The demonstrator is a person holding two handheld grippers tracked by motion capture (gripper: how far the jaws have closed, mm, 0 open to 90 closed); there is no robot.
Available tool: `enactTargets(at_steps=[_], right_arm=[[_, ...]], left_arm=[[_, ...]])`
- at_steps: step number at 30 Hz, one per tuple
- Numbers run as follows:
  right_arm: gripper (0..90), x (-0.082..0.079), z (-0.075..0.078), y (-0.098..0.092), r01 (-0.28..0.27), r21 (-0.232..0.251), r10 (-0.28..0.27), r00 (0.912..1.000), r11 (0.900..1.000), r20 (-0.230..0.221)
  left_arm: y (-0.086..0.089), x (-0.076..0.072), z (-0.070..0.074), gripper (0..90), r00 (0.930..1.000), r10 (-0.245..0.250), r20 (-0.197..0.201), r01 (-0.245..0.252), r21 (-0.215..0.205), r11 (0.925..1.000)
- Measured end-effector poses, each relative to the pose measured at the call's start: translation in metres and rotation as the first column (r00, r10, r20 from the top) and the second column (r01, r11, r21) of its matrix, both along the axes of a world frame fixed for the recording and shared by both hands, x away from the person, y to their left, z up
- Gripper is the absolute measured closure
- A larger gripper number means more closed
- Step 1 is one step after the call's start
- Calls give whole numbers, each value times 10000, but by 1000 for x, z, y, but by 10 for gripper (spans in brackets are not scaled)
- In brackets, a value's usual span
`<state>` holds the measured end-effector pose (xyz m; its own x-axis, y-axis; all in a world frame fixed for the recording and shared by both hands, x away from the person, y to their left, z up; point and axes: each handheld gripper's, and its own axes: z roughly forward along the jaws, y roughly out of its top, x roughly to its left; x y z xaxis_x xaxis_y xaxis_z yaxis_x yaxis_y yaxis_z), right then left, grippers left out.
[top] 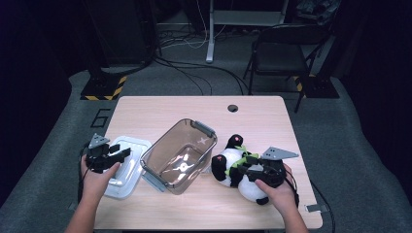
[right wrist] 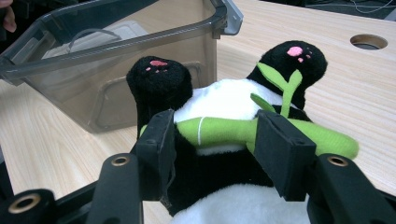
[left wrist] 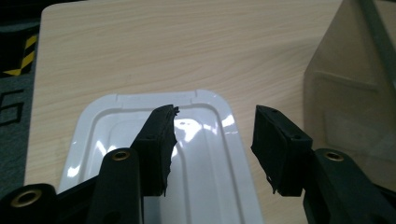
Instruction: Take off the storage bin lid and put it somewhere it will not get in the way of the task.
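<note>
A black-and-white panda plush [top: 228,159] with a green bamboo sprig lies on its back at the table's right. My right gripper [top: 244,166] is shut on its body. In the right gripper view the pads [right wrist: 161,144] press into the panda [right wrist: 224,100] on either side of the bamboo, at the right gripper [right wrist: 215,140]. A clear smoky storage box [top: 194,127] stands open in the middle, tilted toward the panda. Its white lid [top: 130,171] lies flat at the left. My left gripper [top: 124,154] hovers over the lid [left wrist: 107,121]; the left gripper [left wrist: 215,140] stands open with nothing between its pads.
The box wall [left wrist: 355,93] rises just right of my left gripper and the box [right wrist: 116,65] stands just behind the panda. A round cable hole [top: 232,108] sits at the table's far edge. A folding chair [top: 286,48] and floor cables lie beyond the table.
</note>
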<state>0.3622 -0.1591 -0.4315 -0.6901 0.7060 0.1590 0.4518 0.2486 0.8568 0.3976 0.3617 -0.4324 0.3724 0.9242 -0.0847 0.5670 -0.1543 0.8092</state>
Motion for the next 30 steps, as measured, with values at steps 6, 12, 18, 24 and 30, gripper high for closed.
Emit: enactTargets(at_steps=[6, 12, 18, 24, 30], right_arm=[[467, -1, 1, 2, -4, -39, 4, 10000, 10000, 29], [467, 0, 0, 3, -6, -17, 6, 10000, 10000, 7], [466, 0, 0, 6, -130, -93, 130, 9999, 9999, 10], [462, 0, 4, 10, -209, -22, 209, 9997, 9998, 126], [459, 1, 8, 19, -376, -16, 376, 9991, 9993, 212]], left_arm=[[-10, 2, 7, 452, 9991, -412, 4, 411, -776, 9961], [-24, 1, 12, 453, 9962, -862, 145, 870, -713, 9937], [-32, 2, 8, 459, 9933, -1159, -1, 1158, -523, 9919], [-36, -3, 5, 464, 9893, -1454, -78, 1446, -684, 9871], [-41, -13, 5, 464, 9855, -1694, 60, 1695, -620, 9836]])
